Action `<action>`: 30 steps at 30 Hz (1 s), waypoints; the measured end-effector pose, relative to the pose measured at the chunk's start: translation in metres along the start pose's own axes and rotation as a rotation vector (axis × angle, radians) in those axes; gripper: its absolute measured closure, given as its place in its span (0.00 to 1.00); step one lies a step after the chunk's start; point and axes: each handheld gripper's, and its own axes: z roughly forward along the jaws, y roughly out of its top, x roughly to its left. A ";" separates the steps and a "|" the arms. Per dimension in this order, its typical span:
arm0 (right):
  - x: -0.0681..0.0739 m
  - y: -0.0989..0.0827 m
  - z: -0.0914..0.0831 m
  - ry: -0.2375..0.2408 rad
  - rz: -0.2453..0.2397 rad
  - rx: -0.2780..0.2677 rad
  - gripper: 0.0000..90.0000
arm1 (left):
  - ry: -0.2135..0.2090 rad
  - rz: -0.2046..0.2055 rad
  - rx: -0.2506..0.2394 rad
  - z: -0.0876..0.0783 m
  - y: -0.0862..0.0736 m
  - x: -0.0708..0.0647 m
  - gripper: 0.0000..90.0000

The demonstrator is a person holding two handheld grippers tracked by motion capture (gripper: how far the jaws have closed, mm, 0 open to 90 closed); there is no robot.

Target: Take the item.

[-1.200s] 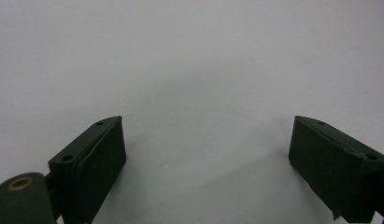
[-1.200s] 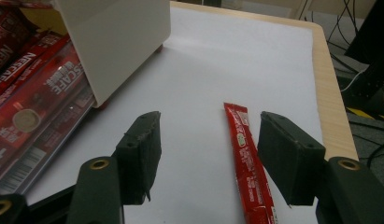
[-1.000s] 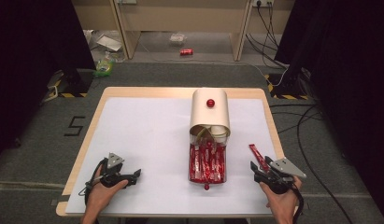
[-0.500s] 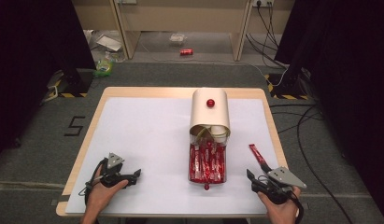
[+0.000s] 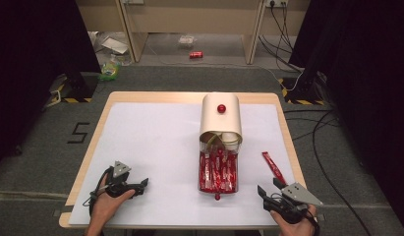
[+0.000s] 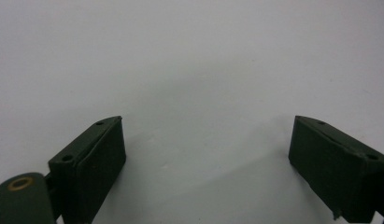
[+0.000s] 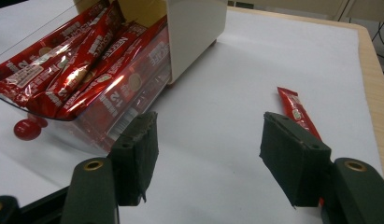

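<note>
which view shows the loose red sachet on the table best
The right gripper view: the loose red sachet lies close, its printing visible, though the right-hand tong pad hides its near end. The high view shows its full length right of the clear drawer, but small. The left gripper view faces white table.

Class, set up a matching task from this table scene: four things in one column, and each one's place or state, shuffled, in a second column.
Things
1. loose red sachet
2. clear drawer
3. cream dispenser box
4. left gripper

Places or states
A. pulled out, full of red sachets
B. lying alone on the white mat, near the right gripper
C. open over bare mat, holding nothing
D. standing at the table's far middle, red knob on top

Pairs: 1-B, 2-A, 3-D, 4-C
</note>
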 end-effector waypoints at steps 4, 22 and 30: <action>0.003 -0.001 -0.002 0.010 -0.008 0.004 0.41 | 0.000 0.000 0.000 0.000 0.000 0.000 0.11; 0.016 -0.005 -0.004 0.046 -0.021 0.019 0.41 | 0.000 0.000 0.000 0.000 0.000 0.000 0.11; 0.020 -0.005 -0.004 0.051 -0.033 0.018 0.41 | 0.000 0.000 0.000 0.000 0.000 0.000 0.11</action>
